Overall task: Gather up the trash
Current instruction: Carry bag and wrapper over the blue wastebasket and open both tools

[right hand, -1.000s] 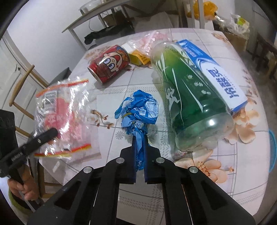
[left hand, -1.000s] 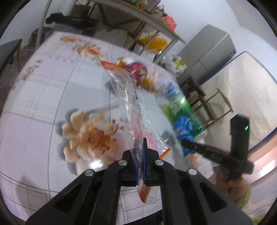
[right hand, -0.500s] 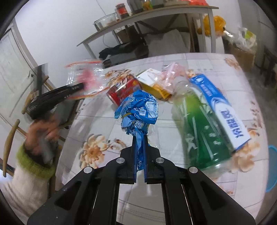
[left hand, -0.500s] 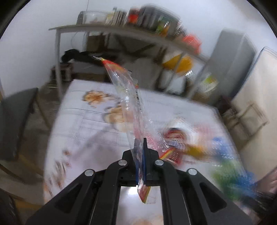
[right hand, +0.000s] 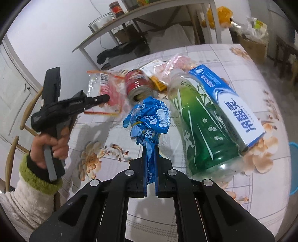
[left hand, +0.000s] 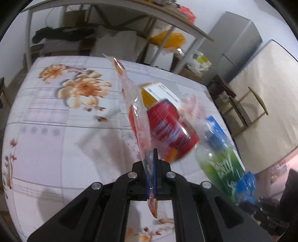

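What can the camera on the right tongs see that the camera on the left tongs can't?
Only the right view shows a hand in a fuzzy white sleeve with a green cuff holding the left tongs, and a glass jar with a red lid on the shelf.
Only the left view shows a grey metal cabinet.
Both show the red drink can, green plastic bottle, crumpled blue wrapper and clear red-printed plastic bag.
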Demonstrator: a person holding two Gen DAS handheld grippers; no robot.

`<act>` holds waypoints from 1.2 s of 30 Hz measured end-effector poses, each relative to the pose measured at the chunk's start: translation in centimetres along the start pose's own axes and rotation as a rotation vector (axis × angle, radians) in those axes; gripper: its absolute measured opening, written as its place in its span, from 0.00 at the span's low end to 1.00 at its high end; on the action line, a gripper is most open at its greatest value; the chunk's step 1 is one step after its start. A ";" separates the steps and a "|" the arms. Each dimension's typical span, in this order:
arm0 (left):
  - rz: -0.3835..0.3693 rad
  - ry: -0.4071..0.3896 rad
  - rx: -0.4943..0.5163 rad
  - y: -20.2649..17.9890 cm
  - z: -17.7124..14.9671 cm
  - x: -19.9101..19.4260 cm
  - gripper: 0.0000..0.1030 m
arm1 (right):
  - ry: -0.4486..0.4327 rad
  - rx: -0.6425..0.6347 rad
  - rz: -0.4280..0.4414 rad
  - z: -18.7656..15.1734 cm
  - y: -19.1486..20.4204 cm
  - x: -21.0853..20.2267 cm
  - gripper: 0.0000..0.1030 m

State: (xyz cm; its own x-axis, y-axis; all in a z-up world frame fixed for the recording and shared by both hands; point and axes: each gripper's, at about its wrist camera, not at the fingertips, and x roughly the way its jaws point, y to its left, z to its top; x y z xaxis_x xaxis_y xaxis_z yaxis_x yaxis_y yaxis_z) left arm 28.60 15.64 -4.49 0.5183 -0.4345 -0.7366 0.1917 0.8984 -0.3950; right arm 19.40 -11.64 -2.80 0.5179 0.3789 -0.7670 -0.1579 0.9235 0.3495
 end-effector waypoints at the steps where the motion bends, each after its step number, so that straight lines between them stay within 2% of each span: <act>1: 0.009 -0.004 0.012 -0.4 -0.2 -0.1 0.02 | -0.001 0.003 0.001 0.0 0.0 -0.1 0.04; 4: 0.032 -0.025 0.020 -1.0 -0.9 -0.6 0.02 | -0.001 0.007 0.001 0.1 -0.3 -0.2 0.04; 17: 0.048 -0.051 0.018 -1.2 -1.0 -2.1 0.02 | -0.025 0.026 0.001 0.0 -1.4 -1.3 0.04; 26: 0.056 -0.083 0.032 -2.3 -1.7 -3.9 0.02 | -0.045 0.048 0.032 0.0 -2.1 -2.2 0.04; 31: 0.006 -0.118 0.065 -4.4 -2.7 -6.4 0.02 | -0.087 0.056 0.071 0.4 -2.4 -3.8 0.04; 36: -0.103 -0.143 0.157 -9.7 -3.3 -8.8 0.02 | -0.153 0.094 0.087 1.2 -4.0 -6.1 0.04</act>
State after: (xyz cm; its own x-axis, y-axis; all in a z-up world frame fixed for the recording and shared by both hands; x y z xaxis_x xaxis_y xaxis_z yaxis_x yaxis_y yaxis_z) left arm 19.39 10.50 4.00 0.6000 -0.5209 -0.6071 0.3708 0.8536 -0.3659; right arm 17.85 -17.73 1.16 0.6288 0.4369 -0.6432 -0.1326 0.8753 0.4650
